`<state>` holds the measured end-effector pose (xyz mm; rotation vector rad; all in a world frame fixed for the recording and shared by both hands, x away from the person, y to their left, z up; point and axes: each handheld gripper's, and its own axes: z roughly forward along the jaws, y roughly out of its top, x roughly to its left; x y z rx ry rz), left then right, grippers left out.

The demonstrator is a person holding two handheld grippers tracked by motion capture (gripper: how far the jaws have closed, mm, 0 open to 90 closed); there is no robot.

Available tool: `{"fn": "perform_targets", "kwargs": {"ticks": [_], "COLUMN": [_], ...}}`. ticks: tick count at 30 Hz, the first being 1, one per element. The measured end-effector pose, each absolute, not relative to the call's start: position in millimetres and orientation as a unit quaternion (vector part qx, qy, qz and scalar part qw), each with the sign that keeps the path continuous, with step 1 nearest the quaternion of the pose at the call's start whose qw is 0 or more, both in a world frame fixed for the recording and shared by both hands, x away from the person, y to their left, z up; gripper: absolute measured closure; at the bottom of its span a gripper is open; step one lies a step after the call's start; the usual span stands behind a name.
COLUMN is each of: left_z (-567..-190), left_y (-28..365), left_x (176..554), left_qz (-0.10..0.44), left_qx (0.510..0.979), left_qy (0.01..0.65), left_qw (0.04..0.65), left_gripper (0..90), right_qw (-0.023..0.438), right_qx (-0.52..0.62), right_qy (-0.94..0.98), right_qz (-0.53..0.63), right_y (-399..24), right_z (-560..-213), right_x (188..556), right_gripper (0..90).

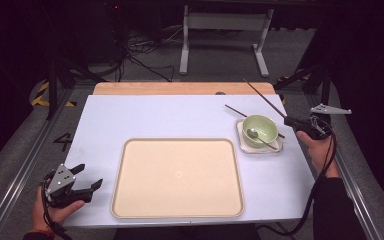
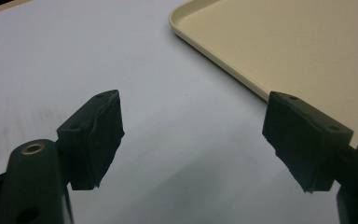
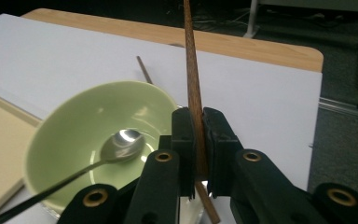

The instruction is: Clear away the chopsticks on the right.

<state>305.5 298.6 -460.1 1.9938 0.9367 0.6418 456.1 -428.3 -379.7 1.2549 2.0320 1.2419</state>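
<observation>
Above the table's right edge, the right gripper (image 1: 291,120) pinches one brown chopstick (image 1: 262,97); its own view adds the spoon (image 3: 121,144) lying inside the single green bowl (image 3: 70,140). Another chopstick (image 1: 235,110) lies behind that bowl. Beside the one tray (image 1: 177,177), the left gripper (image 1: 91,176) gapes wide, holding nothing.

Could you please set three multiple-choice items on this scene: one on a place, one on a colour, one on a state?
1. Where does the spoon rest?
A on the tray
B in the bowl
C on the bare table

2. What colour is the bowl?
A light green
B red
C blue

3. What is the right gripper doing?
A standing open
B clamping a chopstick
C clamping the spoon

Answers: 1 B, its head lies inside the bowl. 2 A, pale green throughout. 3 B, the brown chopstick is pinched between its jaws.
</observation>
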Motion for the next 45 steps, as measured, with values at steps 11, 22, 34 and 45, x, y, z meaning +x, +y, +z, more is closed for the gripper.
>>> {"fn": "perform_targets", "kwargs": {"ticks": [11,22,34,45], "left_z": [-462.2,-463.5,-462.6,-463.8], "left_y": [300.4,299.7,299.5,298.5], "left_x": [305.7,305.6,305.0,306.1], "left_qz": [0.257,0.254,0.251,0.247], "left_qx": [0.795,0.793,0.788,0.792], "left_qy": [0.373,0.376,0.377,0.374], "left_qw": [0.404,0.406,0.416,0.414], "left_gripper": [21.2,21.2,21.5,21.8], "right_qw": [0.22,0.207,0.184,0.14], "right_qx": [0.408,0.356,0.297,0.275], "right_qy": [0.751,0.778,0.818,0.847], "right_qz": [0.469,0.474,0.457,0.433], "right_y": [-400.0,-359.4,-314.7,-286.8], "right_z": [-363.4,-350.9,-363.7,-392.7], "right_x": [423.6,391.4,361.6,353.5], "right_gripper": [84.3,84.3,84.3,84.3]}}
